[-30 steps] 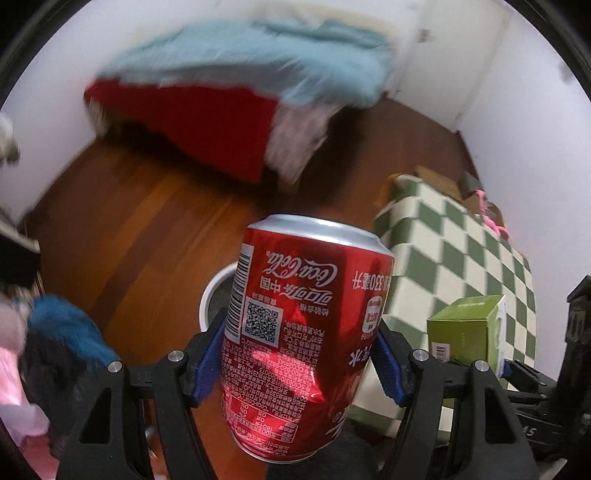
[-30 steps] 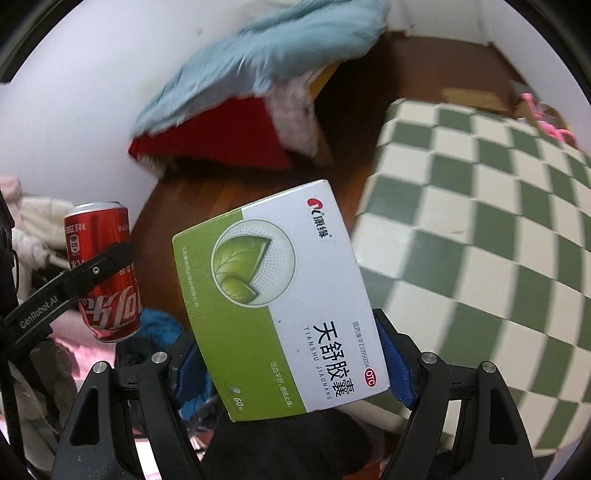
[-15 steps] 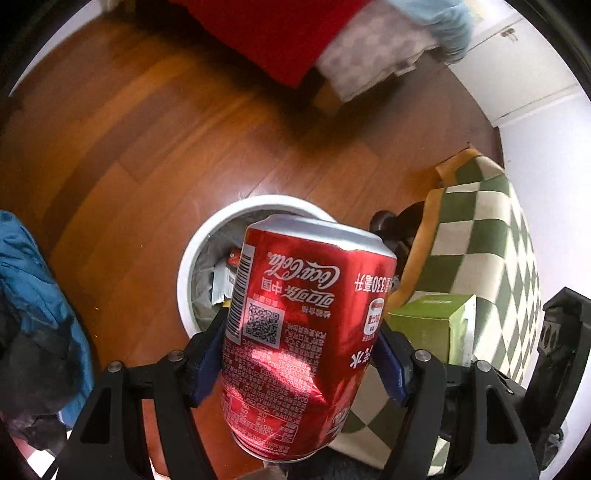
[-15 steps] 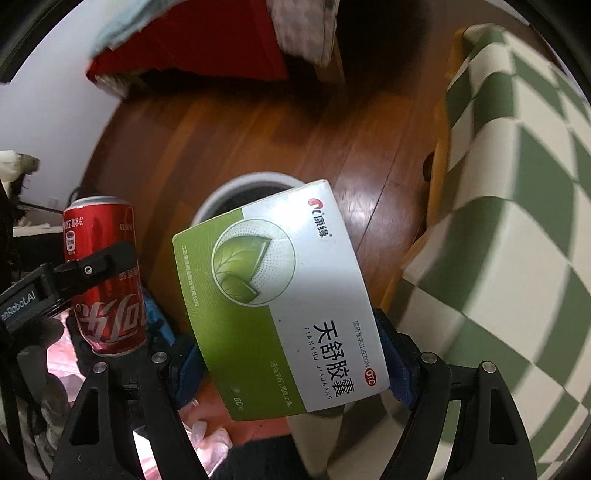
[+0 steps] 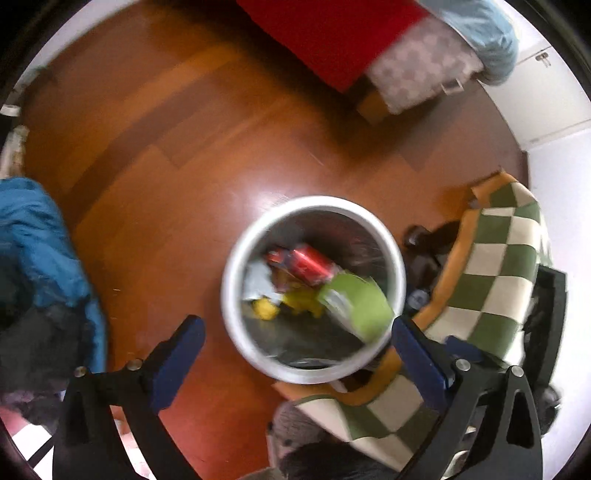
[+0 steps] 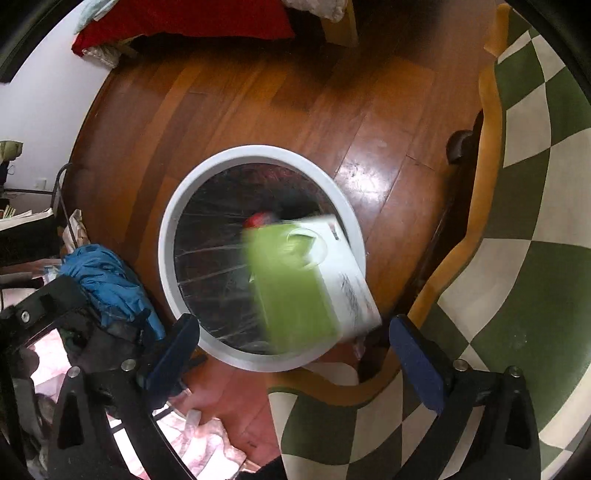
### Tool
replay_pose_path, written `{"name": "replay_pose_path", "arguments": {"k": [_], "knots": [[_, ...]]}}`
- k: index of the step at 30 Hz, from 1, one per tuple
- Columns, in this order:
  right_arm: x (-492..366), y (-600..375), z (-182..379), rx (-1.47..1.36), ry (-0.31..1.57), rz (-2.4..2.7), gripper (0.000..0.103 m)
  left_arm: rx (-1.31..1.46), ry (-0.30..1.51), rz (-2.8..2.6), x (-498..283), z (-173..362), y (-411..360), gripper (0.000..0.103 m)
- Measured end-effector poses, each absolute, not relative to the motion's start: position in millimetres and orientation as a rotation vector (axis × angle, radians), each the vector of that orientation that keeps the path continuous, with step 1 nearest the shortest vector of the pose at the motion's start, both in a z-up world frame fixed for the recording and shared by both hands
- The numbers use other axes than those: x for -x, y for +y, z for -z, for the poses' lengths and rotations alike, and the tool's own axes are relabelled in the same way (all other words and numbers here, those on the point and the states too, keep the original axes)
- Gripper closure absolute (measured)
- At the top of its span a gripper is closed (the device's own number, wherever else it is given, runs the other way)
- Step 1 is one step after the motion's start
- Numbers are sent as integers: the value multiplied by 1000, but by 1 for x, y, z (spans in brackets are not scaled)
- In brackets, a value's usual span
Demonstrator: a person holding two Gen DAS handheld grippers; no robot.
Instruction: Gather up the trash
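A round white trash bin (image 5: 236,254) (image 6: 168,229) with a dark liner stands on the wooden floor below both grippers. My left gripper (image 5: 297,332) points down over it, its jaws opening wide with nothing between them. The red cola can (image 5: 310,263) lies inside the bin among other trash. My right gripper (image 6: 293,332) also hangs over the bin, jaws opening, free of the box. The green and white medicine box (image 6: 314,284) (image 5: 364,308) is blurred, falling into the bin, and half hides the red can (image 6: 258,219) in the right wrist view.
A green and white checked cloth (image 5: 491,277) (image 6: 535,221) with an orange border covers furniture right beside the bin. A blue garment (image 5: 33,240) (image 6: 107,280) lies on the left. A bed with red bedding (image 5: 332,33) stands at the far side of the wooden floor (image 5: 166,147).
Both grippers tilted down over the bin and opened. The cola can left the left gripper and lies in the bin; the medicine box left the right gripper and is dropping in.
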State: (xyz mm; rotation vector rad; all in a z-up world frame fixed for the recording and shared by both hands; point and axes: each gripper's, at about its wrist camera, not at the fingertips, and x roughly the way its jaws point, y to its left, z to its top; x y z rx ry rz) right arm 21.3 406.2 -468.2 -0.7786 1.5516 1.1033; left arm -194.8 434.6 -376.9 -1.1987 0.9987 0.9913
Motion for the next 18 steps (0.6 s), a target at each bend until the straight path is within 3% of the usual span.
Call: {"name": "replay_pose_path", "arguments": {"k": [8,18], "knots": [[-2,379,410,818,1448,-1155,0,1027,982,-1166,220,314,386,0],[2,302,287,756,1352,-1270,0,942,904,-1153,220,229,325,0]]}}
